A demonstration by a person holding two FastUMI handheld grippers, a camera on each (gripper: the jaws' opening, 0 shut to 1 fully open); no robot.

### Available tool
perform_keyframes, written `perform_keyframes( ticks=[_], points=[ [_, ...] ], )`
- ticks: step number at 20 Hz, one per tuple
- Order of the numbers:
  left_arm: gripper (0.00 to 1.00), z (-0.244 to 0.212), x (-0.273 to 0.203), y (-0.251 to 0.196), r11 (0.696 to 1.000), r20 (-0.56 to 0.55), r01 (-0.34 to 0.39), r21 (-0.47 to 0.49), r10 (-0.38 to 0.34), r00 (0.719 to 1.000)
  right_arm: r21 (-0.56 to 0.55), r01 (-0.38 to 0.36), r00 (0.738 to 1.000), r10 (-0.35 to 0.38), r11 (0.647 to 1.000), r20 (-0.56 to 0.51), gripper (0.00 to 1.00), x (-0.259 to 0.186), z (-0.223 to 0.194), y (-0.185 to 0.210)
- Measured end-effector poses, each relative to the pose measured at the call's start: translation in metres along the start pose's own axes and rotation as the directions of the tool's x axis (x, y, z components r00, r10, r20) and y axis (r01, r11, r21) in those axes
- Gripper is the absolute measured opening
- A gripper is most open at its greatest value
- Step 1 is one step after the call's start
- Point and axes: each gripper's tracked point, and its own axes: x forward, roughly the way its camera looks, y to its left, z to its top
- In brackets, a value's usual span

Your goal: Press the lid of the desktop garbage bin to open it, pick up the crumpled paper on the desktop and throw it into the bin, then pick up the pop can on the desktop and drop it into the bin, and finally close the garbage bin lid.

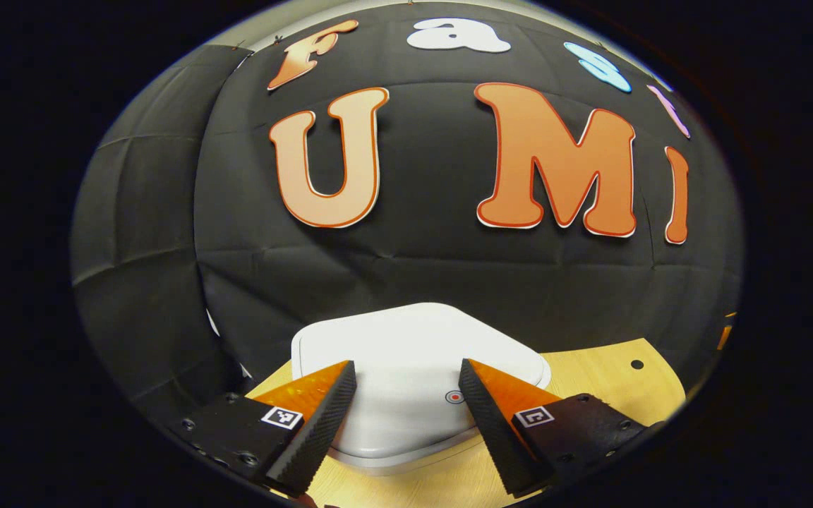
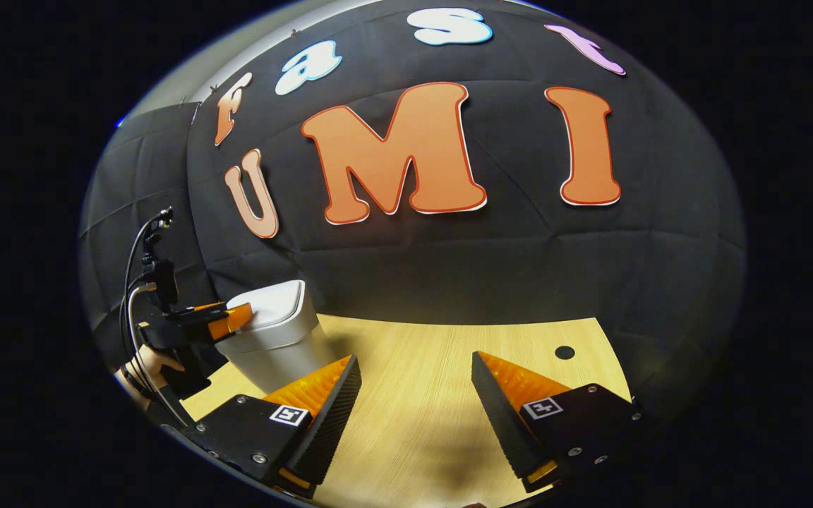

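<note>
Left gripper view: the left gripper (image 1: 406,395) is held above the closed white lid (image 1: 413,353) of the desktop garbage bin (image 1: 392,451), its 2 fingers spread wide apart with nothing between them, one at 7 o'clock and one at 5 o'clock of the lid; whether they touch it cannot be told. A small red-ringed mark (image 1: 454,397) lies on the lid near the finger at 5 o'clock. The bin stands on the pale wooden desktop (image 1: 611,374). Right gripper view: the right gripper (image 2: 413,395) hovers level over bare desktop, fingers likewise well apart and empty. At 9 o'clock stands the bin, with the left gripper at its lid, held by a hand (image 2: 156,363) with cables (image 2: 135,282) looping above. A small dark hole (image 2: 564,351) marks the desktop at 4 o'clock.
</note>
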Motion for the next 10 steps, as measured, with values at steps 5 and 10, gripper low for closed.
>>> perform_keyframes(
  ticks=[5,10],
  points=[
    [0.95,0.005,0.011,-0.001,0.992,0.089,-0.098,0.076,0.091,0.992,0.026,-0.014,1.000,0.014,1.000,-0.003,0.94,0.002,-0.005,-0.001],
    [0.94,0.013,0.012,-0.001,0.997,0.140,-0.076,0.008,0.074,0.987,0.034,-0.012,1.000,0.013,0.999,-0.018,0.94,0.005,-0.014,-0.004]
  ],
)
